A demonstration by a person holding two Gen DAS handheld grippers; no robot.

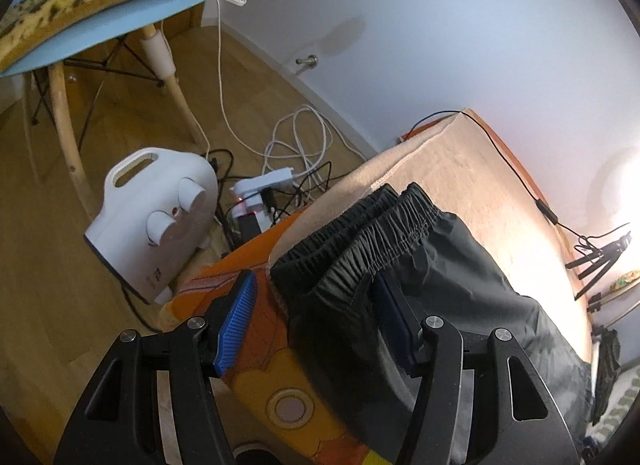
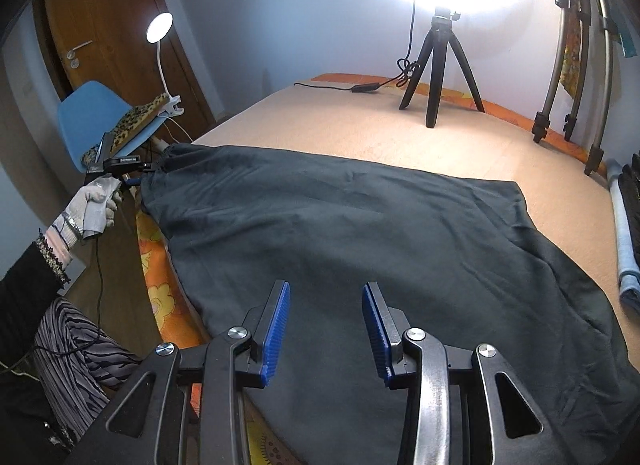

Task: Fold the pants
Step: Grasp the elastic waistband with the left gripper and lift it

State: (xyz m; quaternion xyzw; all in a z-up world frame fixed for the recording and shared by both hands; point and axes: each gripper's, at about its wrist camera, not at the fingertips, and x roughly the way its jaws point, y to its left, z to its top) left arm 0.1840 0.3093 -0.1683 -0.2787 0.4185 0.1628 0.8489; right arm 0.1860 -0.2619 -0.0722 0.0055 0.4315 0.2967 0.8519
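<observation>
Pants (image 2: pixel 352 233) flat on bed | left hand-held gripper (image 1: pixel 316 321) wide astride waistband (image 1: pixel 360 217) | right hand-held gripper (image 2: pixel 326 329) parted, empty | no legible writing

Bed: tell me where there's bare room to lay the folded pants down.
Bare blanket lies between the pants and the small tripod, widest toward the wall. A narrower strip runs along the pants' right side, up to the tall tripod legs. The near-left edge is crowded: pants reach the bed's edge, with both grippers there.
</observation>
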